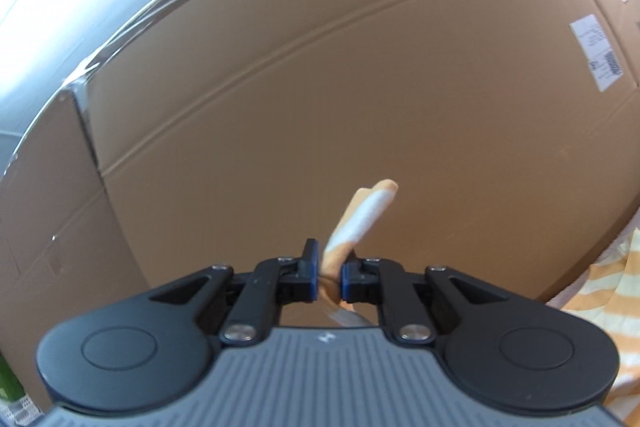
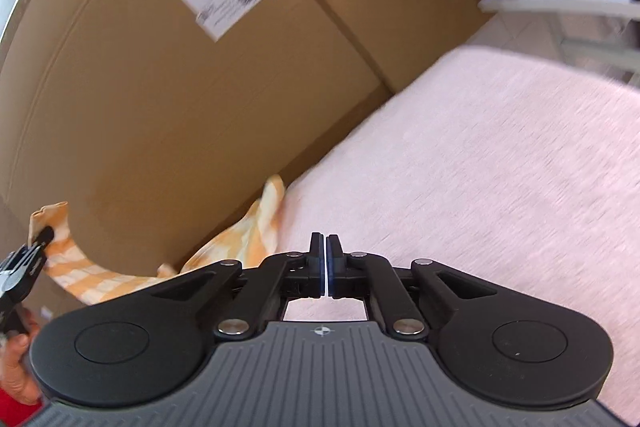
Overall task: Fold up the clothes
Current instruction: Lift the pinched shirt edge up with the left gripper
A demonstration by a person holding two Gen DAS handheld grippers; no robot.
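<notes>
Pinching the striped shirt (image 1: 362, 223) in my left hand-held gripper (image 1: 330, 277) lifts it beside the cardboard box (image 1: 360, 67) to hang loose, while my right hand-held gripper (image 2: 325, 269) is closed on nothing.

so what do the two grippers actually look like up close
Both match: the left gripper and right gripper have black linkage arms with silver pivot screws, round black side housings and a grey ribbed base bearing a small crosshair mark. The jaws are black with blue pads. The hand at the right view's edge shows a bit of red sleeve below it.
</notes>
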